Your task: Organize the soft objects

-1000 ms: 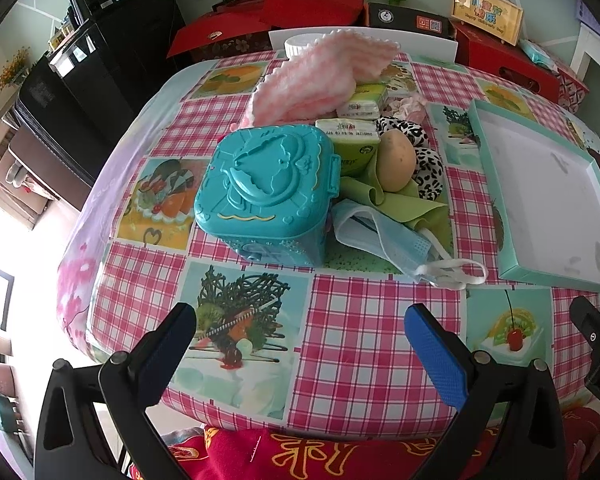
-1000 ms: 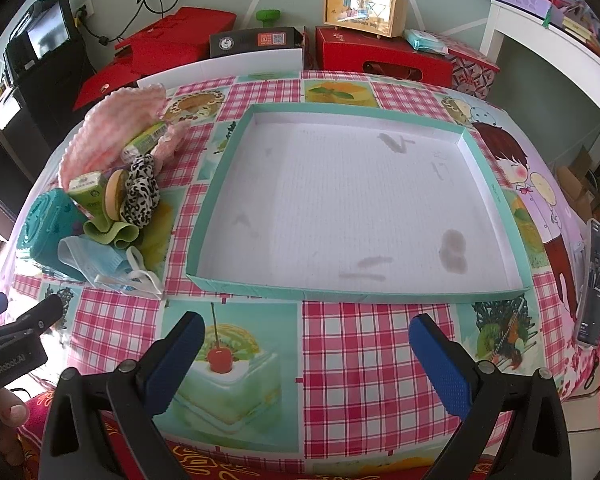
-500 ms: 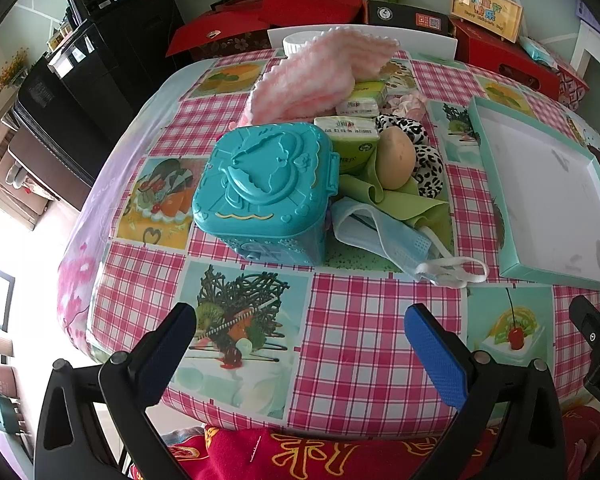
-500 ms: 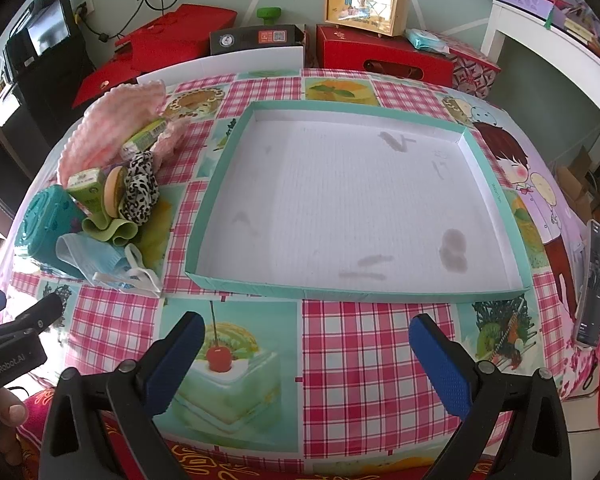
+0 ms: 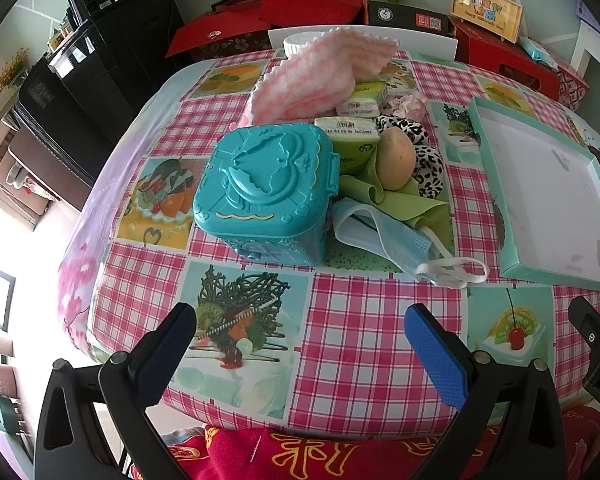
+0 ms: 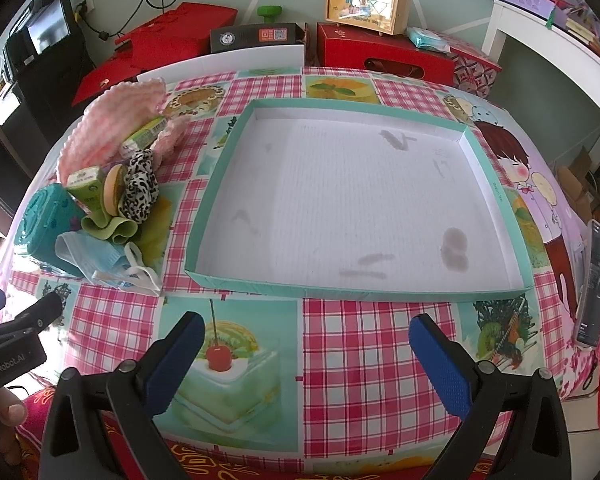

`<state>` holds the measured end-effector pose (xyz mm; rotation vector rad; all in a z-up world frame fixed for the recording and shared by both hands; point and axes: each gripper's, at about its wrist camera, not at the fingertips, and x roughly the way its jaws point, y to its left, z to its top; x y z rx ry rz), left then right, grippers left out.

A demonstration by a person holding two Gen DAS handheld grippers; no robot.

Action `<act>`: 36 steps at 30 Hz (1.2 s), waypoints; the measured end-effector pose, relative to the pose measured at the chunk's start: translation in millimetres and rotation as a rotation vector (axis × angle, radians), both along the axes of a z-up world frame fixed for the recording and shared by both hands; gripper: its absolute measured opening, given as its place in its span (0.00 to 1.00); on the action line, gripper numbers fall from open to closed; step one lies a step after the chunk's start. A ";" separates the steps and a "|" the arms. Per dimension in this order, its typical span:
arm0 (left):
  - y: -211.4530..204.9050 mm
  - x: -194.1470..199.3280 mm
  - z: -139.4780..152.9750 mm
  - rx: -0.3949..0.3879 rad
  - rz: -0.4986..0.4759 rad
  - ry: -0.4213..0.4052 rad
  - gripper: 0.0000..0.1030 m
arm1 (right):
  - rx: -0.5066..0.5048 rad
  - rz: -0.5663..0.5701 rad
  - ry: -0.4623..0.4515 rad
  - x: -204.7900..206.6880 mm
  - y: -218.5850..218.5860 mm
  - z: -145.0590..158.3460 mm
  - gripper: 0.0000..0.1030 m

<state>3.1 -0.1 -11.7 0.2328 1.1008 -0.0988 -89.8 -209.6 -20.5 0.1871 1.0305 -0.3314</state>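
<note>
The left hand-held gripper (image 5: pixel 300 344) is wide apart and holds nothing. It hangs over the near edge of the worktop (image 5: pixel 380 320), with bare cloth between it and the teal box (image 5: pixel 266 184). The right hand-held gripper (image 6: pixel 306 352) is wide apart too, holding nothing, over the near edge in front of the big tray (image 6: pixel 256 284). The soft things sit in a heap at the left side of the worktop, beside the tray: a blue face mask (image 5: pixel 384 232), a green cloth (image 5: pixel 404 202), a spotted scrunchie (image 5: pixel 424 160) and a pink towel (image 5: pixel 320 76).
</note>
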 end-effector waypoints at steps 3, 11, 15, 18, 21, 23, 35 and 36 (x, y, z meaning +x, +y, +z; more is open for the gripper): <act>1.1 -0.9 1.2 -0.005 -0.001 -0.007 1.00 | -0.002 0.001 -0.001 -0.4 0.2 0.9 1.00; 7.8 -3.7 10.1 -0.068 -0.009 -0.014 1.00 | -0.001 0.011 -0.013 -0.8 1.0 5.8 1.00; 8.4 -1.1 21.3 -0.119 -0.029 -0.022 1.00 | -0.003 0.029 -0.041 -1.3 2.8 13.6 1.00; 6.1 2.0 36.3 -0.160 -0.053 -0.048 1.00 | -0.006 0.053 -0.065 0.8 7.2 20.4 1.00; 5.3 10.4 50.5 -0.199 -0.073 -0.075 1.00 | -0.004 0.071 -0.102 5.0 10.2 30.1 1.00; 9.0 19.1 60.3 -0.224 -0.062 -0.094 1.00 | -0.009 0.075 -0.129 10.0 10.5 38.2 1.00; 56.3 71.7 88.1 -0.339 0.051 -0.213 1.00 | 0.041 0.163 -0.177 62.6 31.1 56.7 1.00; 58.4 76.0 89.8 -0.348 0.046 -0.214 1.00 | 0.050 0.181 -0.177 68.5 35.4 56.4 1.00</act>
